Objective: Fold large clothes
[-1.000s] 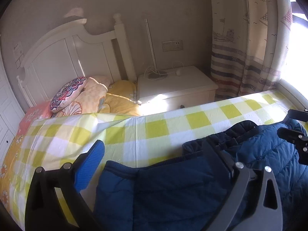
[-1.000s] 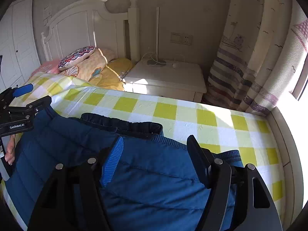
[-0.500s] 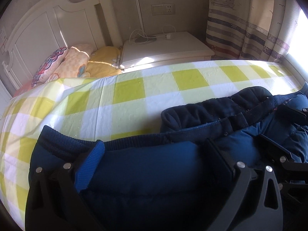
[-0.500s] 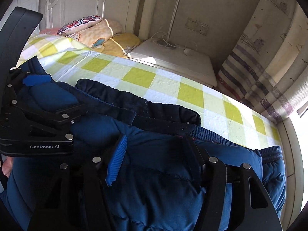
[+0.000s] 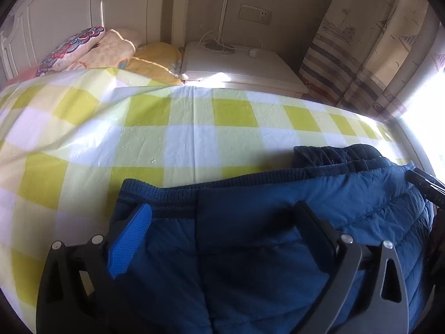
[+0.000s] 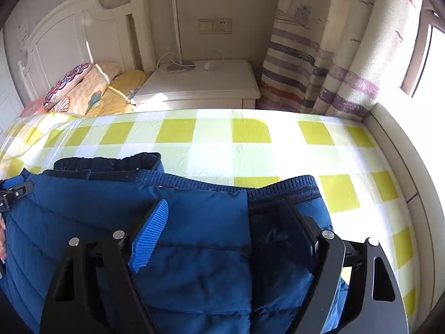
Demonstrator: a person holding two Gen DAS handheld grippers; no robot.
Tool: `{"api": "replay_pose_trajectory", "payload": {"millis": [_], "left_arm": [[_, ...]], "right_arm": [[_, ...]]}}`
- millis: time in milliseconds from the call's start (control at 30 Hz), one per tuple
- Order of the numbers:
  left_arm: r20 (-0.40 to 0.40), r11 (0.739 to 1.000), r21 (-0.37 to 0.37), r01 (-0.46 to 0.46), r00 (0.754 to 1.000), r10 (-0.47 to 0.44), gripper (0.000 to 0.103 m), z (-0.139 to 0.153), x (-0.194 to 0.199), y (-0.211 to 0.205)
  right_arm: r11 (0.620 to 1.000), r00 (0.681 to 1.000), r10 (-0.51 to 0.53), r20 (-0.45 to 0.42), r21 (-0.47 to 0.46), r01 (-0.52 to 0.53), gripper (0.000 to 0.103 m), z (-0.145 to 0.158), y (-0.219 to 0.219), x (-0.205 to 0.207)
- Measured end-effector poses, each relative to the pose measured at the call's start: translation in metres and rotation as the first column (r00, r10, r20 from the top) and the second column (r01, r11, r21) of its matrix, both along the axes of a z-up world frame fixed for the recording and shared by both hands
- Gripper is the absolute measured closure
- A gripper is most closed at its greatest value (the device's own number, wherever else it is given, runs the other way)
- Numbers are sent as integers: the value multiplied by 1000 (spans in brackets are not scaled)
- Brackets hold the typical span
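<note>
Two grippers are hovering over one quilted blue jacket (image 5: 250, 250) that is lying on the bed's yellow-and-white checked sheet (image 5: 194, 128), toward the near edge of the bed. Left gripper (image 5: 222, 222) is sitting with fingers spread wide, released, nothing between the pads; its blue pad (image 5: 129, 242) is showing over the jacket's ribbed hem (image 5: 161, 194), and the other finger is over the quilted panel. Right gripper (image 6: 225, 217) is likewise splayed apart and holding nothing, blue pad (image 6: 150, 236) over the jacket's middle, the dark finger near the ribbed band (image 6: 283, 185) at the right end. Can't tell whether either gripper's fingers are touching the fabric. A darker navy lining or collar (image 6: 108, 161) is peeking out behind the jacket's far edge in both views. In the right wrist view the left gripper is showing at the far left edge, at the jacket's left end, with a bit of the person's hand (image 6: 2, 236) beside it. Behind the sheet, patterned pillows (image 6: 83, 89) are piling against the white headboard (image 6: 69, 41). A white nightstand (image 6: 200, 83) is standing beside the bed with a thin lamp (image 6: 178, 27) and cables on it. Striped curtains (image 6: 319, 55) are hanging at right, and sunlight is falling across the sheet.
</note>
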State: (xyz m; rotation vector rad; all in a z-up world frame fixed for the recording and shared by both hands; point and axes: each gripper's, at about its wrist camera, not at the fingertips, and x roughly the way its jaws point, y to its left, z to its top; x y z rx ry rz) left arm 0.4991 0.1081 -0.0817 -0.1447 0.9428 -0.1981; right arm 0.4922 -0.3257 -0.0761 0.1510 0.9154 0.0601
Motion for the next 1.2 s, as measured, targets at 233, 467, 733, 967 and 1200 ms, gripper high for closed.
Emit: {"api": "replay_pose_trajectory", "payload": {"millis": [233, 467, 733, 967, 1200], "left_arm": [[31, 997, -69, -25, 999, 27, 3, -4, -3, 7], [44, 994, -104, -28, 998, 33, 3, -2, -6, 10], [204, 997, 61, -57, 978, 43, 3, 51, -44, -52], [53, 949, 290, 125, 988, -146, 2, 5, -39, -134], [97, 971, 191, -144, 987, 127, 3, 15, -46, -16]], "right_arm": [[997, 999, -26, 32, 71, 24, 20, -11, -8, -3], [999, 999, -32, 22, -28, 33, 19, -3, 4, -5], [947, 963, 262, 59, -211, -244, 17, 30, 112, -53], [914, 951, 308, -30, -270, -304, 17, 7, 132, -58], [987, 998, 61, 17, -151, -58, 17, 6, 31, -60]]}}
